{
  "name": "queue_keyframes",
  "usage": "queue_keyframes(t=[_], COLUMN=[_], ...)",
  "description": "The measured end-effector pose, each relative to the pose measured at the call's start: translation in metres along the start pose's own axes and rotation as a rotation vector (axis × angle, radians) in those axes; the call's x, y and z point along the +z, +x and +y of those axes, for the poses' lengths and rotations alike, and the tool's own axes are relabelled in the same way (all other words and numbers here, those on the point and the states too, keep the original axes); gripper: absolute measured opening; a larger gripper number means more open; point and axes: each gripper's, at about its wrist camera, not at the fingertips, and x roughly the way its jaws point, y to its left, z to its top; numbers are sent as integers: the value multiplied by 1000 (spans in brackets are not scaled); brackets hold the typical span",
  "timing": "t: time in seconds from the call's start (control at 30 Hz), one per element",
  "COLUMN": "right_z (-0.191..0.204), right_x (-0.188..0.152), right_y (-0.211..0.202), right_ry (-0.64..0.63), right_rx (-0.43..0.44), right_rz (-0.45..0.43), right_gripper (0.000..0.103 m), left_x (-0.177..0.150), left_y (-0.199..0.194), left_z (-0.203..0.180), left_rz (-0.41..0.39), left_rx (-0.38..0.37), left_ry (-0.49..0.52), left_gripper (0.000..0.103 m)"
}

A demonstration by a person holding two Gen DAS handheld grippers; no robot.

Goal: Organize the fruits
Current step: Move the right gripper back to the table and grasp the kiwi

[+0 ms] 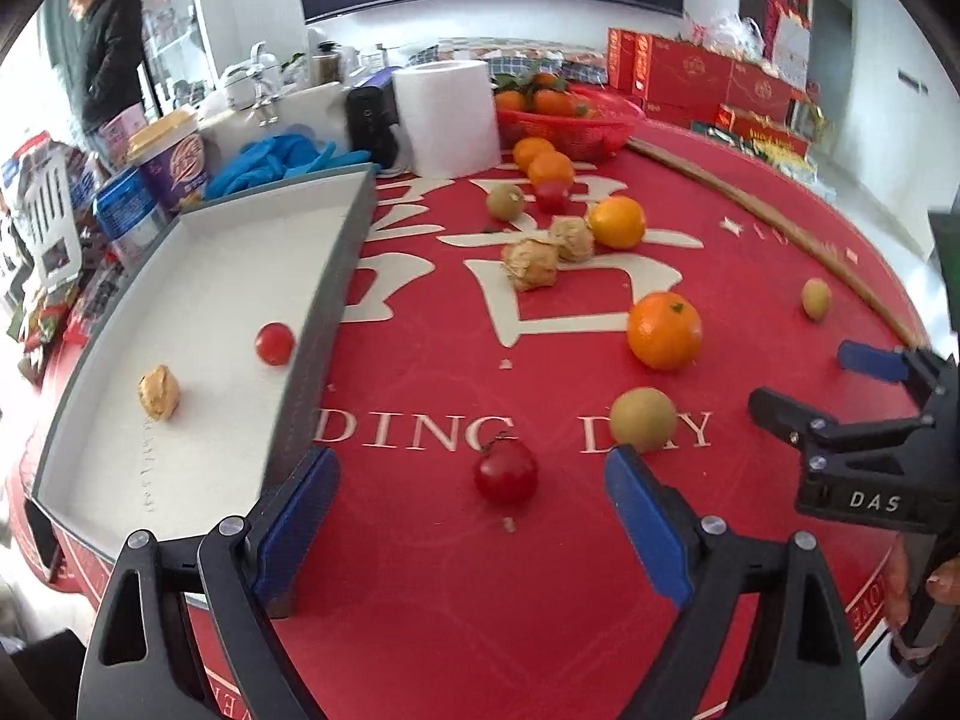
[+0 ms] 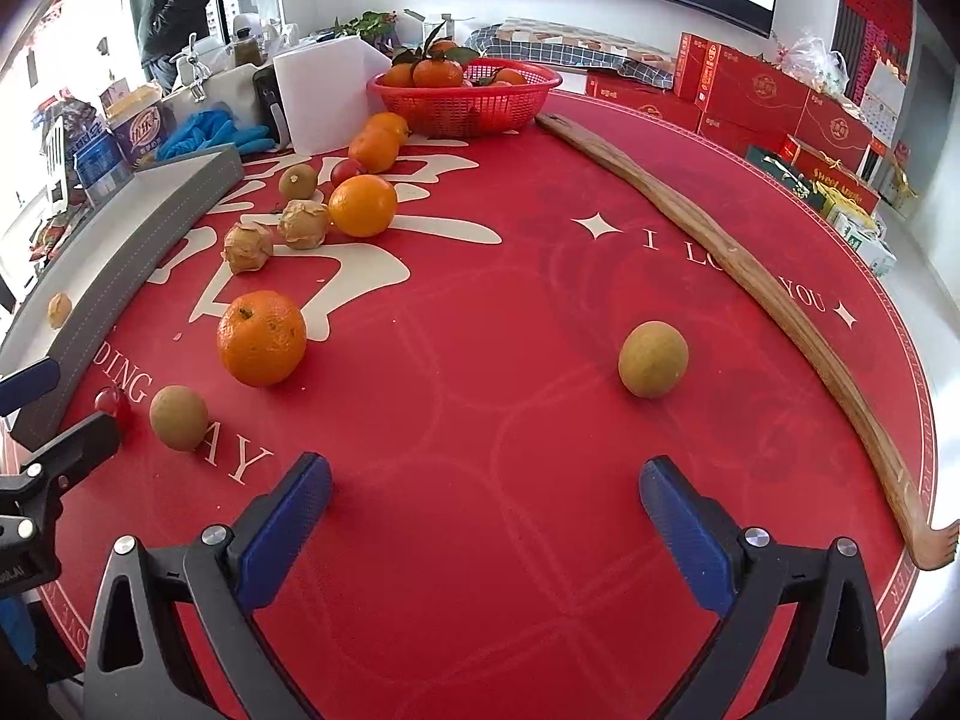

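Tomatoes (image 1: 506,478) — three; oranges (image 1: 664,330) outside basket — four.

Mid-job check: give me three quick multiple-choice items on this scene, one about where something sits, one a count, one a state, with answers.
1. Where is the small red tomato nearest the left gripper?
A. In the red basket
B. On the red tablecloth ahead of its fingers
C. Inside the grey tray

2. How many items lie inside the grey tray?
A. Two
B. Four
C. None

3. What state is the right gripper in?
A. Shut on an orange
B. Shut and empty
C. Open and empty

Answers:
1 B: the tomato rests on the tablecloth ahead of the left gripper, whose fingers are spread.
2 A: the grey tray holds one small tomato and one papery husked fruit.
3 C: the right gripper has its fingers apart with only bare cloth between them.
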Motion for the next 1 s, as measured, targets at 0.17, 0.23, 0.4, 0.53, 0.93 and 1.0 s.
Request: queue_keyframes(t=[0.17,0.23,0.4,0.53,0.93,1.0], right_z=[-26,-48,-88,-82,-47,-49], right_x=[-6,-10,-15,-4,29,30], right_y=[-19,-34,-28,-14,13,11], right_ry=[53,95,209,184,25,40], right_rx=[75,38,10,32,-24,-11], right_rz=[-46,-104,-76,-71,-43,-55], right_gripper=[103,103,103,103,56,26], left_x=[0,-1,1,1,2,4], left_y=[11,16,19,19,13,14], left_z=[-9,-10,-10,-10,-11,-9], left_rz=[19,27,16,15,10,17], left_rx=[17,14,-3,-3,-33,-40], left_ry=[-3,-13,-43,-51,-83,-90], left_gripper=[92,92,92,92,33,23])
